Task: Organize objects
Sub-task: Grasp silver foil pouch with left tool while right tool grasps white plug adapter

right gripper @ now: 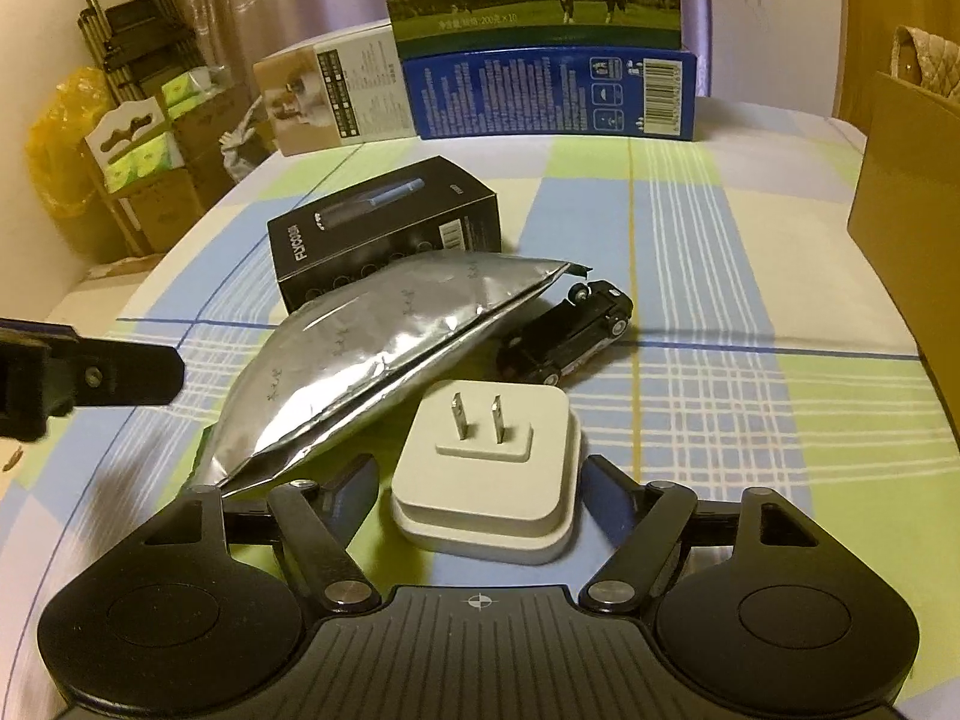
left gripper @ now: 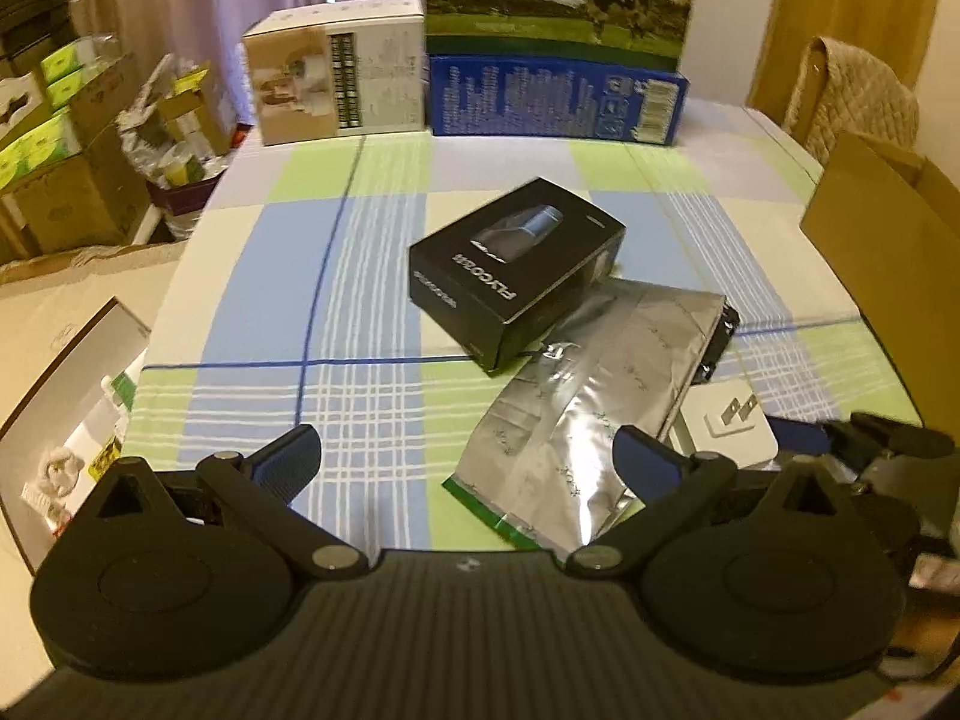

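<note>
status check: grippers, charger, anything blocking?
Right gripper open, straddling white charger. Left gripper open, empty. Foil pouch crowds the charger's left side.

Colours on the checked tablecloth

The tablecloth point(right gripper: 690, 324) is blue, green and cream plaid; on it are a black box point(right gripper: 384, 228), silver pouch point(right gripper: 360, 360), white plug point(right gripper: 486, 468) and black toy car point(right gripper: 570, 330).

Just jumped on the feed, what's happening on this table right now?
Tidying is barely begun. The right tongs are open with the white plug adapter between the fingers, not yet gripped. The left tongs hang open and empty near the silver foil pouch. The black box and toy car lie untouched on the checked cloth.
</note>
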Available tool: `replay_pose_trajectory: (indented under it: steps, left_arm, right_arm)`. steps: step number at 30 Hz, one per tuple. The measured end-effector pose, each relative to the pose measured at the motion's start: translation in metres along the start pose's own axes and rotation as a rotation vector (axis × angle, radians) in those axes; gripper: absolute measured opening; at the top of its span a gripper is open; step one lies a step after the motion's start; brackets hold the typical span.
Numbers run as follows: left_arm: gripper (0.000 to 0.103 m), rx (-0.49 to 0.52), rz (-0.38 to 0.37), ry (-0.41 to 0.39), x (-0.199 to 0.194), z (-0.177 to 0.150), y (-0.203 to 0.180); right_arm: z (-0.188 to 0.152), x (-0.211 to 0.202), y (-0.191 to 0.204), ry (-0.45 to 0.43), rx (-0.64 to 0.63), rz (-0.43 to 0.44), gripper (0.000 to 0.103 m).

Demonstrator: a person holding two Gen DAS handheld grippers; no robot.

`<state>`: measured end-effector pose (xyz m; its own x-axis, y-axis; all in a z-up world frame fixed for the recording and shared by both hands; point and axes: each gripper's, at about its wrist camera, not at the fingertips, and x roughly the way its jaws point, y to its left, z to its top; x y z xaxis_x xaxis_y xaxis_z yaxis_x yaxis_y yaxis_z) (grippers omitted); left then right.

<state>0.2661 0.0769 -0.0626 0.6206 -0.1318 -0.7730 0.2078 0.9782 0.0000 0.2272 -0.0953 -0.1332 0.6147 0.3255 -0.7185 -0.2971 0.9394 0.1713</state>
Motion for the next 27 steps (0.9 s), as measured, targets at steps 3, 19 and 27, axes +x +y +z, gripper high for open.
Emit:
replay_pose_trajectory:
  steps: [3, 19, 27]
  left_arm:
    - [0.102, 0.087, -0.049, -0.004, 0.005, 0.004, -0.009]
    - [0.089, 0.278, -0.134, 0.06, 0.061, 0.022, -0.054]
    - [0.064, 0.293, -0.159, 0.129, 0.076, 0.026, -0.06]
  right_arm:
    - [-0.001, -0.006, -0.013, 0.001, -0.001, -0.01, 0.063]
    - [-0.023, -0.047, -0.065, 0.015, 0.011, -0.037, 0.063]
    - [-0.022, -0.048, -0.066, 0.019, 0.011, -0.033, 0.063]
